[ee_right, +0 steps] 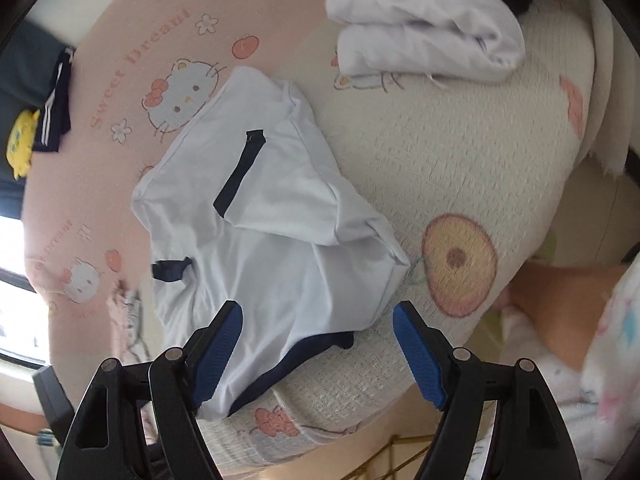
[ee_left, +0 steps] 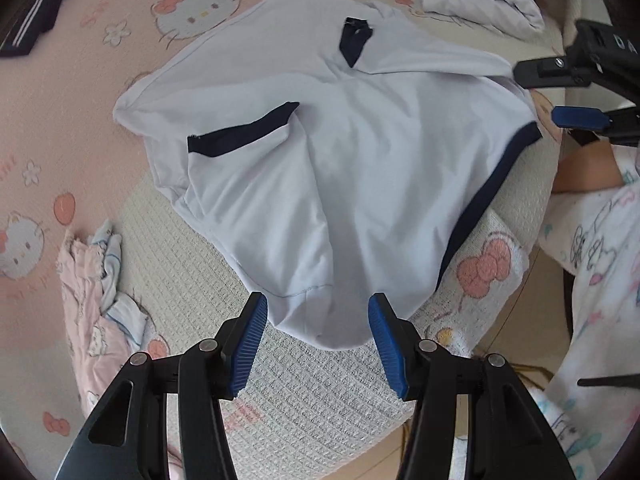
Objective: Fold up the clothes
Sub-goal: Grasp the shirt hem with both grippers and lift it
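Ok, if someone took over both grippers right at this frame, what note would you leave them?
Left gripper: open, poised at the near hem of the white shirt, gripping nothing.
Right gripper: open, over the shirt's navy-trimmed edge, the shirt lying between its fingers but not pinched.
The shirt lies crumpled on the blanket, both navy-cuffed sleeves flopped onto the body.
Done: one white garment already sits folded at the far side.
Left: take hold of this shirt, smooth it flat, fold it. A pink garment lies bunched on the blanket, and a dark striped one lies farther off.
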Tool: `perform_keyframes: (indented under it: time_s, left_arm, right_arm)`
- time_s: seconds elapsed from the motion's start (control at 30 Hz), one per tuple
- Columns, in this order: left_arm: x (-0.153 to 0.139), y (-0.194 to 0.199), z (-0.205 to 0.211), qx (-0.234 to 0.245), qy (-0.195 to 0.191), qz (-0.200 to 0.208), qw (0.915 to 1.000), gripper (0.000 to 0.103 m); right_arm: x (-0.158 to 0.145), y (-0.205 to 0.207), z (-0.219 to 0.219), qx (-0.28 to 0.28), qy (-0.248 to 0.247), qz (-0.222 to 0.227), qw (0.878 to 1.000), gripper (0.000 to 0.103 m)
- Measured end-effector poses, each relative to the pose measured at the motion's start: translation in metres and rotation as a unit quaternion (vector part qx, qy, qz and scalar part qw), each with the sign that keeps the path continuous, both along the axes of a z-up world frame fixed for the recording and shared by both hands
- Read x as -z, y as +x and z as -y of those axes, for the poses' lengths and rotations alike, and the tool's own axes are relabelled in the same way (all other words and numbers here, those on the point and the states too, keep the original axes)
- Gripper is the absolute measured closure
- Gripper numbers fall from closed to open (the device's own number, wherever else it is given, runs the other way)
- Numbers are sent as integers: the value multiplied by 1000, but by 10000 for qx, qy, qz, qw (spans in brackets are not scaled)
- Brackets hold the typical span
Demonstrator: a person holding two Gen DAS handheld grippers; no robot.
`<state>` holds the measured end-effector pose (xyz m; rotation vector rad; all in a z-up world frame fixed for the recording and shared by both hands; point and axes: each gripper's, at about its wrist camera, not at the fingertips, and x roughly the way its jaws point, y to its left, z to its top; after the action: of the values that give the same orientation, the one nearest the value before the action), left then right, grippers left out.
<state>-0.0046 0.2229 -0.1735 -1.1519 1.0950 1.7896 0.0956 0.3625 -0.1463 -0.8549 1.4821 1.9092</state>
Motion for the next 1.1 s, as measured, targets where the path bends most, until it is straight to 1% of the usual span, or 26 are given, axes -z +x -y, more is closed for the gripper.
perform_keyframes:
  time_s: [0.07,0.1,0.13,0.23,0.3,0.37,0.43,0.5,0.6,0.67,0.77,0.87,0.9,0.93,1.0,1.03,1.07,1.1]
  left_arm:
    - [0,6,2,256,-38,-46,9997,54]
    - [0,9,3,428,-68,-74,9990,54]
    - [1,13,5,594,-130,-164,9980,54]
    - [7,25,12,1034,-399,-533,9924,54]
    - [14,31,16,1246,-639,-746,9873,54]
    - [23,37,17,1486,-889,-1069,9791,54]
    - [30,45,17,1802,-1055,-1506,9663,54]
    - [35,56,15,2120,-1133,-1861,9527,54]
    - [44,69,9,2440,-1192,-2106,9391,54]
    - [49,74,4,2569,-1224,-2208,9329,54]
    - [55,81,-3,2697,-1262,-2368,9248,54]
    - [57,81,-7,2787,-1216,-2594,9167,53]
    - [57,80,-8,2785,-1196,-2658,9152,53]
    - [58,78,-11,2756,-1185,-2676,9156,52]
    - [59,73,-16,2679,-1159,-2703,9175,48]
    - [59,71,-19,2661,-1150,-2770,9161,42]
    - [59,70,-21,2679,-1156,-2872,9124,37]
    - [59,69,-24,2710,-1165,-2995,9074,36]
  right_arm:
    - [13,10,-4,273,-523,-465,9972,26]
    - [20,13,-4,352,-764,-635,9944,26]
    - [26,16,-4,397,-940,-704,9923,26]
    - [34,22,-3,491,-1053,-794,9900,26]
    - [43,23,-4,527,-1284,-957,9857,26]
    - [54,27,-5,720,-1600,-1287,9760,26]
    - [60,29,-4,927,-1761,-1542,9678,25]
    - [64,30,-5,1057,-1867,-1761,9607,18]
    - [65,31,-5,1227,-1888,-2095,9515,18]
    - [65,30,-6,1266,-1883,-2225,9482,18]
    - [68,27,-7,1261,-1895,-2178,9491,18]
    - [75,26,-12,1318,-1956,-2351,9429,18]
    - [77,27,-13,1318,-1968,-2402,9414,18]
    - [79,27,-14,1319,-1981,-2453,9398,18]
    - [80,27,-17,1290,-1948,-2521,9391,18]
    - [81,26,-19,1287,-1956,-2552,9381,18]
    - [82,25,-20,1285,-1968,-2583,9370,18]
    - [82,24,-21,1284,-1979,-2614,9360,18]
